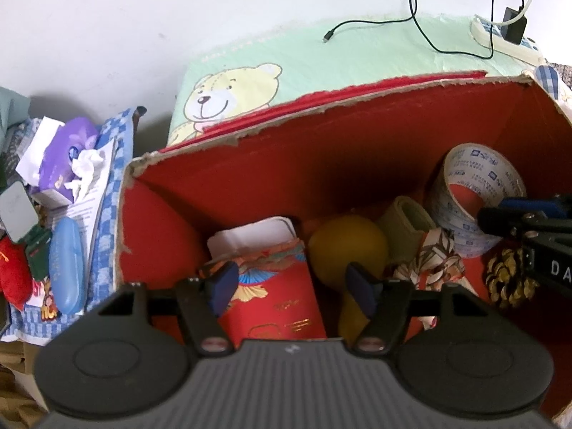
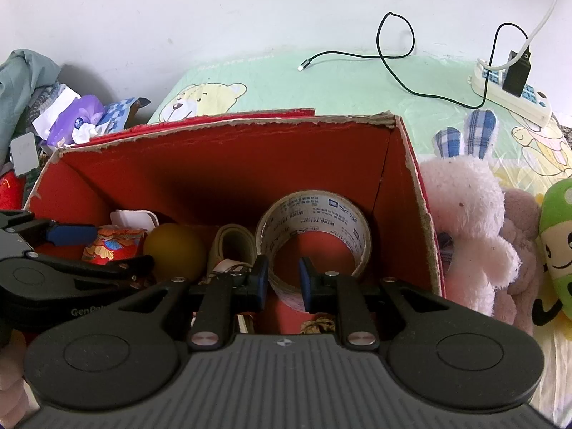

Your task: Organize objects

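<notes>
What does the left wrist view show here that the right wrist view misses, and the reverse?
Only the left wrist view shows the blue case beside the box and the pine cone inside it. Only the right wrist view shows the pink plush rabbit and green toy outside the box. Both show the red box, tape roll, yellow ball and power strip.

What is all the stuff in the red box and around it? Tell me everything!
cardboard box: 1, red, middle
tape roll: 1, whitish printed, inside box, right
ball: 1, yellow, inside box
red packet: 1, red, inside box, left
pine cone: 1, golden, inside box
tissue pack: 1, purple, left of box
plush rabbit: 1, pink, right of box
power strip: 1, white, far right
left gripper: open, above packet
right gripper: around the tape's rim
</notes>
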Demonstrator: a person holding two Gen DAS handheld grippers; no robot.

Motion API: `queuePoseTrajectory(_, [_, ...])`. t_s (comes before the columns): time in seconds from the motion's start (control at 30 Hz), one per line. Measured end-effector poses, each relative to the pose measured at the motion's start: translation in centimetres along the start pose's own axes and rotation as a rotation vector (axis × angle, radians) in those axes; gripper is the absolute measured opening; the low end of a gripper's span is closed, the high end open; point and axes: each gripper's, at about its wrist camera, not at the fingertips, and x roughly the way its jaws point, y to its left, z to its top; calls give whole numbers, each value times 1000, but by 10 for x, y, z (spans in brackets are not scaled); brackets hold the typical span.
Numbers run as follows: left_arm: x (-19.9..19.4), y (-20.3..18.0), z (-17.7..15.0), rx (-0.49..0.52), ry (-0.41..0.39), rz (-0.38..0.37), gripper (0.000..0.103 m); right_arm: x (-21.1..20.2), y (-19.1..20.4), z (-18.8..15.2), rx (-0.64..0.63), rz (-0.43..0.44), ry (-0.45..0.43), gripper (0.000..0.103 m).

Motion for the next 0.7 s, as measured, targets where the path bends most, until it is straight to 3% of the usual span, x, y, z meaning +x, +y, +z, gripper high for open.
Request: queuePoseTrajectory(0.7, [2, 0, 1, 39, 31, 15, 71, 0, 1, 0, -5, -20, -4, 18])
